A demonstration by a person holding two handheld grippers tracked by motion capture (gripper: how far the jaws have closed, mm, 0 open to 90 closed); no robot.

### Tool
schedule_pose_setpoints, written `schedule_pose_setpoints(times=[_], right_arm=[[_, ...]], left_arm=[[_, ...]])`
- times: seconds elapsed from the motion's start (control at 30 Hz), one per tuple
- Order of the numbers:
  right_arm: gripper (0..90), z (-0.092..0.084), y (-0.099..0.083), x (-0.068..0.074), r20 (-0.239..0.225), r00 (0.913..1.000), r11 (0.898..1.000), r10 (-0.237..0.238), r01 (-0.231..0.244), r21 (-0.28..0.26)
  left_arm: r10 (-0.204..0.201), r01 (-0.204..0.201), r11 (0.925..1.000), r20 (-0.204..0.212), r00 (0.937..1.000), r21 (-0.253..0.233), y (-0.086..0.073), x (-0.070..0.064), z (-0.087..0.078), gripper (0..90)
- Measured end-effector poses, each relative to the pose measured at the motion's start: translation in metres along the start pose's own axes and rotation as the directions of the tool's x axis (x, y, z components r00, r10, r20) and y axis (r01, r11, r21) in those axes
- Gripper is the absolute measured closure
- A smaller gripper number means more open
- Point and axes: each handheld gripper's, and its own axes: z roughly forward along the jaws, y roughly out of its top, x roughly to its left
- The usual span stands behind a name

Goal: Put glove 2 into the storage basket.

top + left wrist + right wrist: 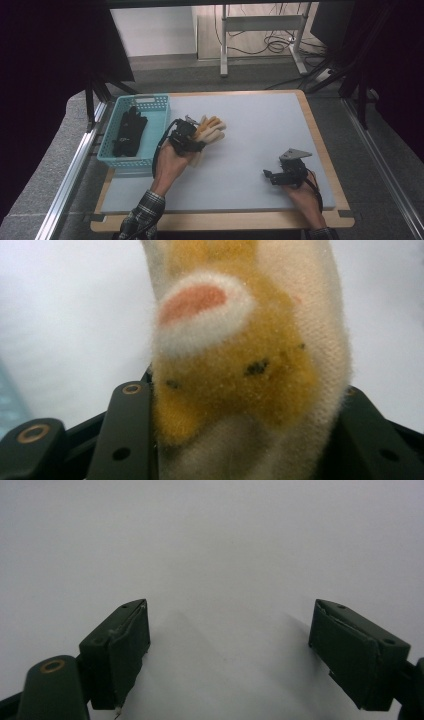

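On the pale grey mat [260,135] that covers the wooden-edged table [320,145], near its left-hand side, the left gripper [192,136] has its black jaws closed against a fuzzy cream and mustard-yellow glove [209,131], whose fingers fan out toward the middle of the mat. In the left gripper view that glove [250,370] sits squeezed between the two jaws, with a pinkish oval patch ringed in white nap on its yellow fleece and a plain cream knit along one edge. Just beside the gripper, at the mat's left edge, stands a light blue plastic basket with a perforated wall [156,107], and a black glove [129,132] lies lengthwise inside it. The basket's near right corner is close to the person's left hand [172,162], whose plaid sleeve [142,215] enters from the bottom. Well apart, toward the near right corner of the mat, the right gripper [270,176] rests low with a grey three-cornered plate [295,154] on top. In the right gripper view its jaws [230,655] stand wide apart with bare mat between them, gripping nothing. Beyond the table, a white desk frame [260,30] and loose cables [275,45] lie on the floor.
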Motion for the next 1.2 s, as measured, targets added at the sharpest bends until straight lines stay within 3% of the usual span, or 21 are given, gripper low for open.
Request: schedule_pose_setpoints(times=[0.27,0.4,0.57,0.7,0.9,1.03,1.2], right_arm=[[16.2,0.0,0.0,0.0,0.0,1.0,1.0,0.0,0.0,0.0],[16.1,0.0,0.0,0.0,0.001,1.0,1.0,-0.001,0.001,0.001],[16.1,0.0,0.0,0.0,0.0,1.0,1.0,0.0,0.0,0.0],[16.1,0.0,0.0,0.0,0.001,1.0,1.0,-0.001,0.001,0.0],[16.1,0.0,0.0,0.0,0.001,1.0,1.0,0.0,0.0,0.001],[16.1,0.0,0.0,0.0,0.0,1.0,1.0,0.001,-0.001,0.0],[16.1,0.0,0.0,0.0,0.001,1.0,1.0,0.0,0.0,0.0]], left_arm=[[-0.062,0.061,0.998,-0.071,0.9956,-0.016,0.005,0.03,-0.021,52.1],[-0.122,0.12,0.9926,-0.131,0.9839,-0.02,0.005,0.053,-0.031,52.0],[-0.204,0.204,0.9787,-0.208,0.9567,-0.019,0.001,0.087,-0.041,51.9],[-0.28,0.282,0.9589,-0.259,0.9244,-0.027,-0.006,0.114,-0.045,51.8],[-0.34,0.354,0.9352,-0.321,0.8842,-0.014,-0.017,0.142,-0.041,51.6],[-0.361,0.386,0.9223,-0.341,0.8678,0.007,-0.021,0.155,-0.031,51.4],[-0.353,0.399,0.9147,-0.353,0.8663,0.064,-0.022,0.161,-0.008,51.0]])
